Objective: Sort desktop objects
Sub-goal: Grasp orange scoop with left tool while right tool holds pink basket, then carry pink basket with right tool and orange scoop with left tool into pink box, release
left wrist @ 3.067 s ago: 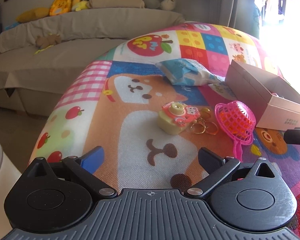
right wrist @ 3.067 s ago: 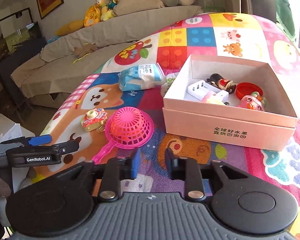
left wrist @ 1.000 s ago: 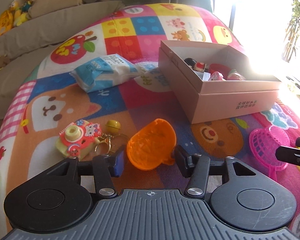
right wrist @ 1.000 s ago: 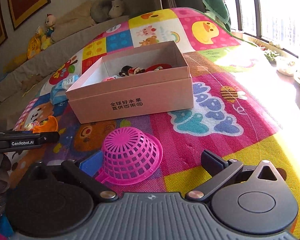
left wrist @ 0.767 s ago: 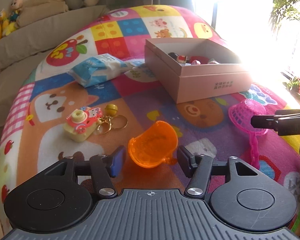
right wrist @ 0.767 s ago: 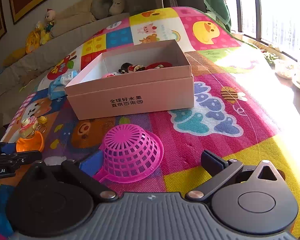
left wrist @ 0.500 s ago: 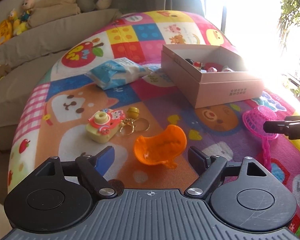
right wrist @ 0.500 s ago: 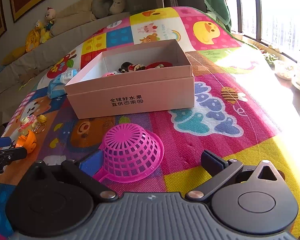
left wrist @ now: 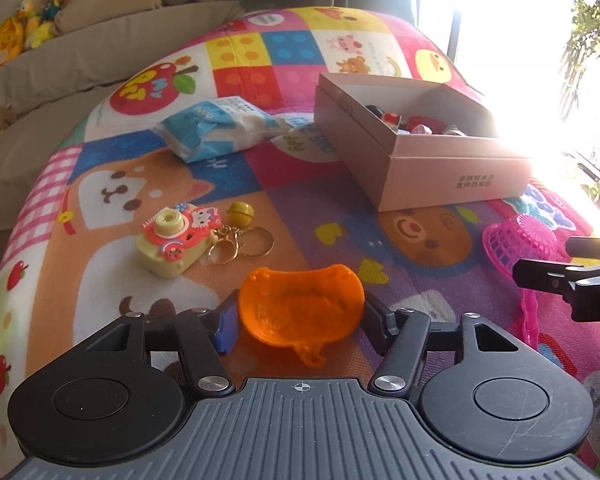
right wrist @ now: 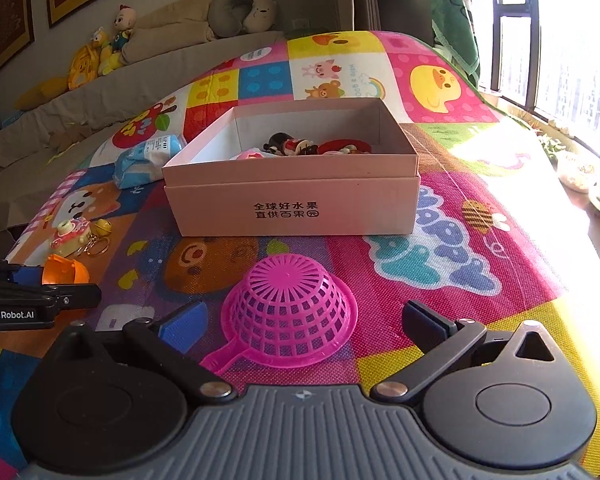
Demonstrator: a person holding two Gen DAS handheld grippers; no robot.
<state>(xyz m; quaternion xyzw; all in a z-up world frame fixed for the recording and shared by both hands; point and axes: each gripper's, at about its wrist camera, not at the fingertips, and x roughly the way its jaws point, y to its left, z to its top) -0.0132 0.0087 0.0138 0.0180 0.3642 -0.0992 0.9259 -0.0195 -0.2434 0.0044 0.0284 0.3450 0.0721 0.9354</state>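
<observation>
The left gripper (left wrist: 300, 320) is closing its fingers on the orange scoop (left wrist: 300, 308) near the mat's (left wrist: 292, 208) front edge; pads should seat squarely before lifting. The right gripper (right wrist: 302, 320) stands open around the pink strainer (right wrist: 290, 314).

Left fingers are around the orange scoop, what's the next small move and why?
Probably finish the squeeze, then lift. The left gripper is closing with the orange scoop between its fingers, and the scoop seems to rest on the mat. The pink box, already holding toys, looks like its destination.
</observation>
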